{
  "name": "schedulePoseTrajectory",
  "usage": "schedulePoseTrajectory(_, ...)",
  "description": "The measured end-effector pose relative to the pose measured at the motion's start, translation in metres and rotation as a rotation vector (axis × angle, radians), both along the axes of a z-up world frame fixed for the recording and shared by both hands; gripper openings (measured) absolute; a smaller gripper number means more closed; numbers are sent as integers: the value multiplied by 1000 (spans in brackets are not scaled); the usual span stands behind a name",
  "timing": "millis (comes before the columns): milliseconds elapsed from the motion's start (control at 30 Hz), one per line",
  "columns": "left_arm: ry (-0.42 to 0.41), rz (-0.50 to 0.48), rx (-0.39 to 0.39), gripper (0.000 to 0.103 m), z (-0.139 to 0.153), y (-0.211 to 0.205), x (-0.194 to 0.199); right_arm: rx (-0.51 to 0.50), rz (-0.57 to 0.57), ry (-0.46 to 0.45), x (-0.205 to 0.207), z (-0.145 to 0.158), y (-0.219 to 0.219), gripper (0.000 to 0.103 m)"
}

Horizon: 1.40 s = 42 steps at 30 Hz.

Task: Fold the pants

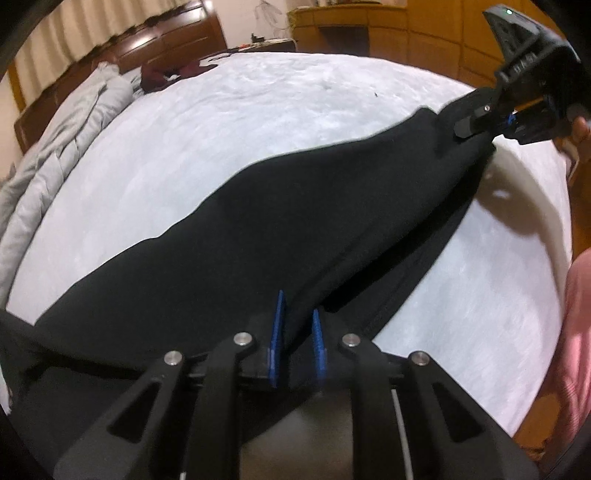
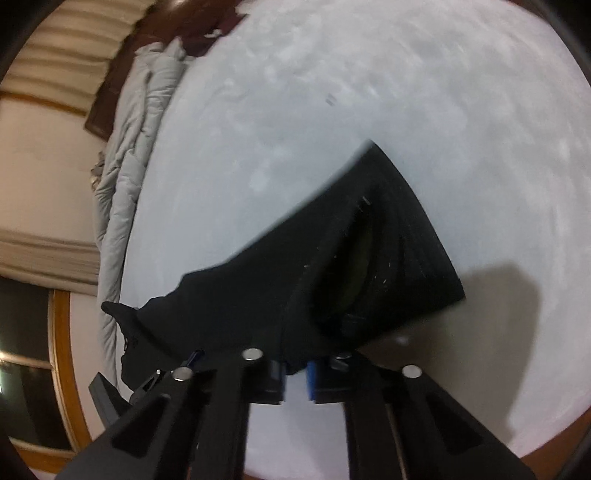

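The black pants (image 1: pixel 266 236) are held stretched above the white bed (image 1: pixel 258 110) between my two grippers. My left gripper (image 1: pixel 297 325) is shut on one end of the fabric, which runs between its blue pads (image 1: pixel 279 332). My right gripper (image 1: pixel 469 125) shows at the upper right of the left wrist view, shut on the other end. In the right wrist view the pants (image 2: pixel 332 266) hang from the right gripper (image 2: pixel 295 373), with the waistband end lying on the bed (image 2: pixel 369 92). The left gripper (image 2: pixel 147 384) shows at the lower left there, clamping the cloth.
A grey quilt (image 1: pixel 55 147) is bunched along the bed's far left side, against a dark wooden headboard (image 1: pixel 155 40). Wooden cabinets (image 1: pixel 388 29) stand behind the bed. Dark clothes (image 1: pixel 166 70) lie near the headboard. The person's pink sleeve (image 1: pixel 576 332) is at the right edge.
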State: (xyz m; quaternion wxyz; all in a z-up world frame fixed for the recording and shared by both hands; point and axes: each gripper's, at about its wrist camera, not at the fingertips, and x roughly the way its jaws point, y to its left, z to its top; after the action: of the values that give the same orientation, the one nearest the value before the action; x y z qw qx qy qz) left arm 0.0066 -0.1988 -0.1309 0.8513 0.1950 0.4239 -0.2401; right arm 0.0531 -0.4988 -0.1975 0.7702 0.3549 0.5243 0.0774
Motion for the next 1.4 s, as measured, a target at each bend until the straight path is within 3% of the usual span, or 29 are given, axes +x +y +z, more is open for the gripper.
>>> schedulePoseTrajectory(67, -21, 18, -38, 13, 10, 1, -3, -77, 34, -98, 1, 23, 6, 6)
schedulePoseTrajectory(167, -75, 46, -82, 13, 27, -2, -12, -102, 62, -286, -6, 56, 6, 6)
schedulePoseTrajectory(233, -84, 57, -100, 13, 29, -6, -17, -144, 78, -328, -10, 63, 5, 5)
schedulePoseTrajectory(267, -80, 57, -97, 13, 25, -11, -20, -167, 76, -313, -10, 56, 3, 6)
schedulePoseTrajectory(400, -27, 33, -15, 15, -9, -31, -23, -170, 31, -81, -3, -10, -9, 6)
schedulePoseTrajectory(467, -41, 32, -3, 15, -15, -33, -25, -172, 30, -6, -6, -26, -7, 11)
schedulePoseTrajectory(567, -22, 34, -24, 16, -14, -29, -23, -190, -2, -17, -17, -13, -9, 25)
schedulePoseTrajectory(633, -16, 35, -30, 18, -14, -27, -22, -280, -58, -23, -24, 6, -11, 36)
schedulePoseTrajectory(700, -17, 30, -30, 17, -13, -26, -20, -439, -102, -88, -32, 40, -4, 37)
schedulePoseTrajectory(767, -20, 32, -30, 17, -13, -27, -21, -480, -91, -163, -35, 63, 12, 38)
schedulePoseTrajectory(833, -18, 32, -35, 18, -13, -26, -20, -442, -14, -206, -31, 73, 34, 40)
schedulePoseTrajectory(900, -11, 36, -45, 18, -12, -24, -18, -343, 118, -202, -18, 64, 67, 41)
schedulePoseTrajectory(1000, 1, 36, -59, 18, -12, -21, -16, -285, 199, -78, 1, 28, 100, 40)
schedulePoseTrajectory(1100, 22, 42, -83, 21, -10, -17, -13, -221, 208, 52, 14, -10, 113, 40)
schedulePoseTrajectory(1167, 61, 39, -104, 24, -6, -12, -10, -212, 179, 83, 13, -24, 114, 40)
schedulePoseTrajectory(1200, 80, 43, -111, 32, -3, -8, -9, -213, 172, 88, 13, -25, 114, 40)
schedulePoseTrajectory(1300, 162, 146, -176, 69, 13, 20, 0, -256, 182, 96, 15, -24, 118, 41)
schedulePoseTrajectory(1367, 210, 231, -220, 72, 24, 43, 8, -315, 195, 95, 13, -24, 128, 42)
schedulePoseTrajectory(1400, 229, 305, -195, 78, 28, 57, 16, -342, 199, 96, 12, -24, 133, 42)
